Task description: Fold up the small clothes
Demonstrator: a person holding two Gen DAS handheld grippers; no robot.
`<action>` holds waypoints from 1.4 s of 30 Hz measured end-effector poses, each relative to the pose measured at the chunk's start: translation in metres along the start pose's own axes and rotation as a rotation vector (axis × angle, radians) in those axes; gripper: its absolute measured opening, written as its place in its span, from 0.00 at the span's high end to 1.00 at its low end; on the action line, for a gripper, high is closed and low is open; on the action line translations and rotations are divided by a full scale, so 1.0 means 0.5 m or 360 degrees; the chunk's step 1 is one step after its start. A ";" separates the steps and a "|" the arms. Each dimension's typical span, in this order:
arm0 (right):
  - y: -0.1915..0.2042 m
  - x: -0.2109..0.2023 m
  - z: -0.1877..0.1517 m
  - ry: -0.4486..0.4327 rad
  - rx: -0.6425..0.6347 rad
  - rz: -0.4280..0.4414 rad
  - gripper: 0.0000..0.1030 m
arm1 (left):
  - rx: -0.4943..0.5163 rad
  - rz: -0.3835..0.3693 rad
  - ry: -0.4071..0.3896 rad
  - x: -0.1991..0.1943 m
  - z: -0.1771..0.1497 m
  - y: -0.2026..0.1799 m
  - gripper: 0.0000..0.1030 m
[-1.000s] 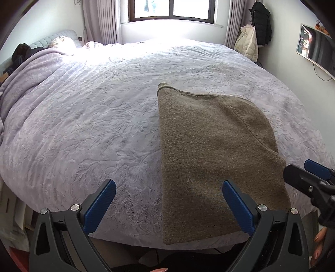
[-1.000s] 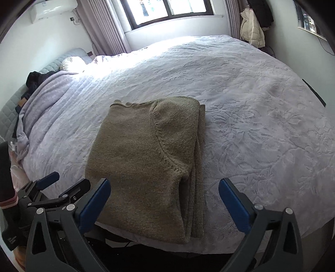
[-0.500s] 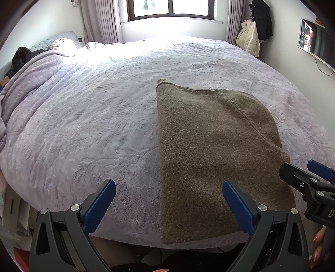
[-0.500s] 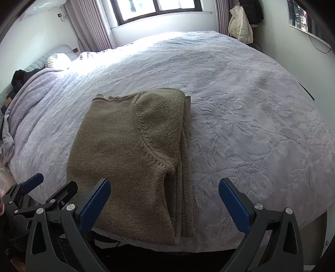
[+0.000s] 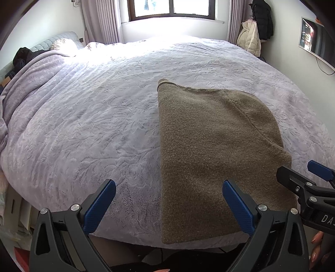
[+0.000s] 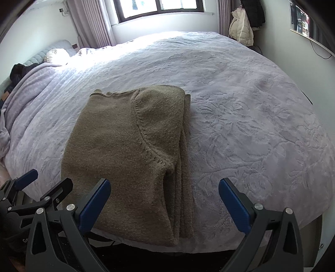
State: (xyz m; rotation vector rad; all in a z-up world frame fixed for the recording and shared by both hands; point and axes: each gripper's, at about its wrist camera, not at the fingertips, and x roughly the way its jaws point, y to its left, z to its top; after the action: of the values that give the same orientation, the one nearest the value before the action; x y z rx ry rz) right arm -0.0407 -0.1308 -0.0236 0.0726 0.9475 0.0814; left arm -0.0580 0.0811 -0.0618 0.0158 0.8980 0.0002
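Nearest the cameras, both grippers are held spread wide and empty at the foot edge of the bed (image 5: 83, 129). The left gripper (image 5: 168, 206) straddles the sweater's (image 5: 209, 146) straight left edge; the right gripper (image 6: 164, 202) is centred over the stacked layers of its right edge. The sweater (image 6: 117, 146), already folded lengthwise, lies directly ahead of both, its near end draped to the mattress edge and its long axis running away toward the window (image 5: 171, 9). Neither gripper is judged nearer; a crosswise fold would likely call for both near corners to be taken together.
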 end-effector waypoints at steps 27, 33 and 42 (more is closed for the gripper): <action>0.001 -0.002 0.000 0.0000 0.0002 0.0004 0.00 | 0.0006 0.0012 -0.0012 -0.009 -0.004 -0.001 0.01; 0.001 -0.003 0.001 -0.0001 -0.0003 0.0003 0.00 | 0.0004 0.0016 -0.0011 -0.010 -0.005 -0.001 0.01; 0.001 -0.003 0.002 -0.0001 -0.0002 0.0003 0.00 | 0.0005 0.0016 -0.0009 -0.010 -0.004 -0.001 0.01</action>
State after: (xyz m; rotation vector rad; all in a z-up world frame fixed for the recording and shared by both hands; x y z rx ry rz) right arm -0.0410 -0.1306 -0.0217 0.0721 0.9469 0.0838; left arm -0.0628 0.0803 -0.0594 0.0232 0.8924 0.0085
